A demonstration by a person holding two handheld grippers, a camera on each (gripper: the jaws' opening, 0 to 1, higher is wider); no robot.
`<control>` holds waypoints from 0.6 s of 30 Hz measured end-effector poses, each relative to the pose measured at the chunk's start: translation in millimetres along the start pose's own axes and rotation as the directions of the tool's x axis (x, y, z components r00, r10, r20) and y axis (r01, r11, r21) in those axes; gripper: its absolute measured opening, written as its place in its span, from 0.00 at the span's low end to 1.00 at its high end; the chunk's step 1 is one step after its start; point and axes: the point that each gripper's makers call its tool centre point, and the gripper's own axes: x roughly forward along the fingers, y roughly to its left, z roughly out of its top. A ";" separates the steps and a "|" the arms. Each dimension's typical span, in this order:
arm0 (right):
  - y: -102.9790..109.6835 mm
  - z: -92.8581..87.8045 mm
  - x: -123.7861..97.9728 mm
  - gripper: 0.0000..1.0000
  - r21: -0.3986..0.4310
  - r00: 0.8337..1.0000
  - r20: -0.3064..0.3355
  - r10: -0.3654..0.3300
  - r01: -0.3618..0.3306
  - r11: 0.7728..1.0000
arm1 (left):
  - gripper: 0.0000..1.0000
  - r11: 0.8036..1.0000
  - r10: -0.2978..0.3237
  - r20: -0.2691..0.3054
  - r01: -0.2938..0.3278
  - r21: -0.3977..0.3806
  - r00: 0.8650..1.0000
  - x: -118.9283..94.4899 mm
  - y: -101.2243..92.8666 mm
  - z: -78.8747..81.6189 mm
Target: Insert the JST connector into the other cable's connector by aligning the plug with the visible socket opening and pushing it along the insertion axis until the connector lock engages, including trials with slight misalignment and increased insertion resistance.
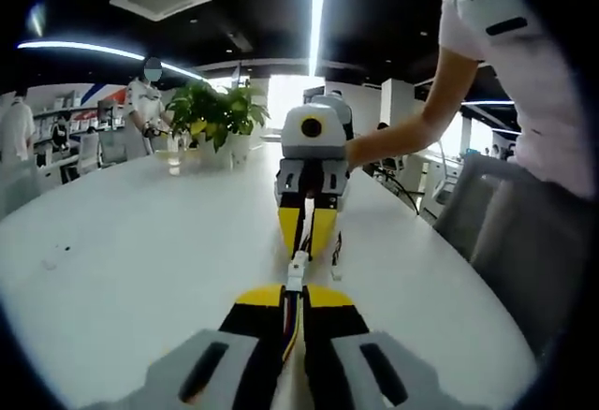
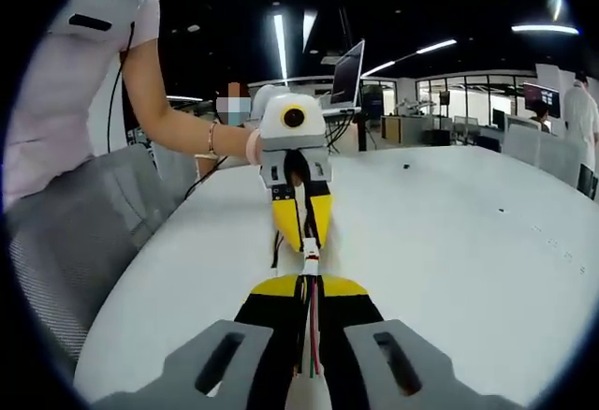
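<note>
Two small white connectors (image 1: pixel 297 270) meet end to end above the white table (image 1: pixel 140 241), between facing grippers. Left gripper (image 1: pixel 294 295) and right gripper (image 2: pixel 310 284) each pinch a cable. A plant (image 1: pixel 217 115) appears in the left gripper view, a laptop (image 2: pixel 346 73) in the right.

Grippers faced tip to tip over the table (image 1: pixel 112 270) — connector (image 1: pixel 297 270) between them, plant (image 1: pixel 217 110) behind.

I see bare desk (image 1: pixel 140 241) on both sides of the two facing grippers, open for passing. Potted plants (image 1: pixel 217 115) block its far edge; a grey chair (image 2: pixel 84 232) crowds the person's edge.
</note>
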 end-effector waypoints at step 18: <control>3.7 -0.6 0.1 0.03 -0.010 0.999 -0.025 0.034 -0.034 0.999 | 0.00 0.999 -0.029 -0.023 0.029 0.020 0.999 3.0 -1.3 -3.0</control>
